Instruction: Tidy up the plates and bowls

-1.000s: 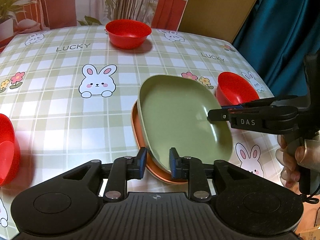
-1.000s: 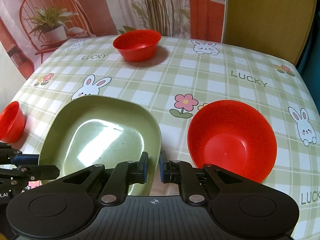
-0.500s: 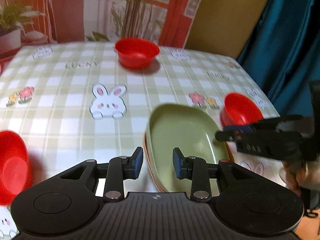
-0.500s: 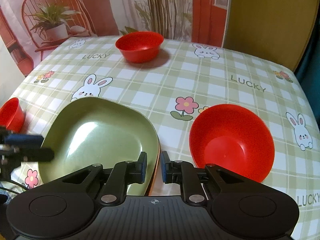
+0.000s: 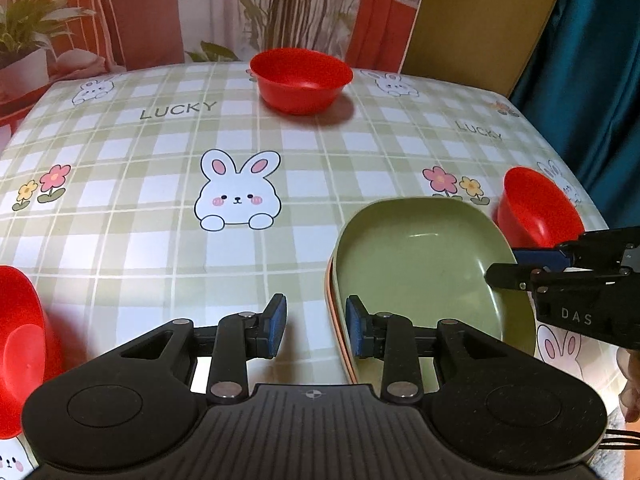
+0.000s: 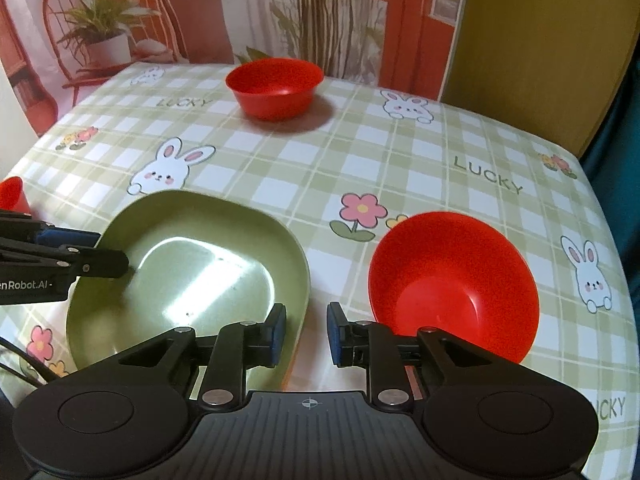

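1. Left wrist view: a surface (image 5: 160, 240) under a checked rabbit-print cloth stands before a printed backdrop and a teal curtain. The green plate (image 5: 416, 264) lies nested on an orange plate (image 5: 334, 320), likely so the plates form one stack. The left tool (image 5: 316, 326) tilts downward, released, its jaws straddling the stack's near rim without pressing. Three red bowls stay apart: far (image 5: 301, 78), right (image 5: 536, 216), left (image 5: 20, 352).

2. Right wrist view: the right tool (image 6: 306, 330), pitched down, has just been opening; it stands released beside the plate's rim, nothing between its jaws. The nearest bowl (image 6: 452, 284) probably comes next.
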Demonstrator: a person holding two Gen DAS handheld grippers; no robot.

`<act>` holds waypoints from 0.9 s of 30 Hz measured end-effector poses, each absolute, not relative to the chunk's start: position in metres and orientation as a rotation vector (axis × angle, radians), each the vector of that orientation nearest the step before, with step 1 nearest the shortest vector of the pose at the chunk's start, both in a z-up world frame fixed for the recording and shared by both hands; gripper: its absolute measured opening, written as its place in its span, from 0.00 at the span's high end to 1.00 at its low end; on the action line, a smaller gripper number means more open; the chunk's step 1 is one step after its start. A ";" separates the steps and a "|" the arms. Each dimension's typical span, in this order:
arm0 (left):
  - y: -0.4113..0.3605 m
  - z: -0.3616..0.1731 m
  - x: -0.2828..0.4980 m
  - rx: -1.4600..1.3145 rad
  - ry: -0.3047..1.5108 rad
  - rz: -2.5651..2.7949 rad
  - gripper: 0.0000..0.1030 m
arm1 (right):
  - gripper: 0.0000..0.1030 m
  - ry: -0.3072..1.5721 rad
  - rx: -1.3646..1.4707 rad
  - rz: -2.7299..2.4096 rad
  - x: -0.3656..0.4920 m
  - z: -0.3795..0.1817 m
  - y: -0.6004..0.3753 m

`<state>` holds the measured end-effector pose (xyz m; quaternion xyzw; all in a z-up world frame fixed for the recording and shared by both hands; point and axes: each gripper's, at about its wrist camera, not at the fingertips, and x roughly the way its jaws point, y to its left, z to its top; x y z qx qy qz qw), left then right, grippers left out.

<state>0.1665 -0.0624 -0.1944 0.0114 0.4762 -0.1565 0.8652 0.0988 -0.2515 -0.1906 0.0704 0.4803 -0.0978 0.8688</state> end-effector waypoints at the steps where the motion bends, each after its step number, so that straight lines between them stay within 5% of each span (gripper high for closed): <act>1: -0.060 -0.194 0.166 0.022 0.997 -0.330 0.67 | 0.80 1.007 0.149 -0.205 0.099 -0.192 -0.252; 15: -0.059 -0.187 0.166 0.020 0.947 -0.339 0.62 | 0.79 0.999 0.196 -0.194 0.097 -0.193 -0.256; 27: -0.075 -0.136 0.164 0.023 0.752 -0.362 0.62 | 0.79 0.785 0.207 -0.215 0.089 -0.157 -0.263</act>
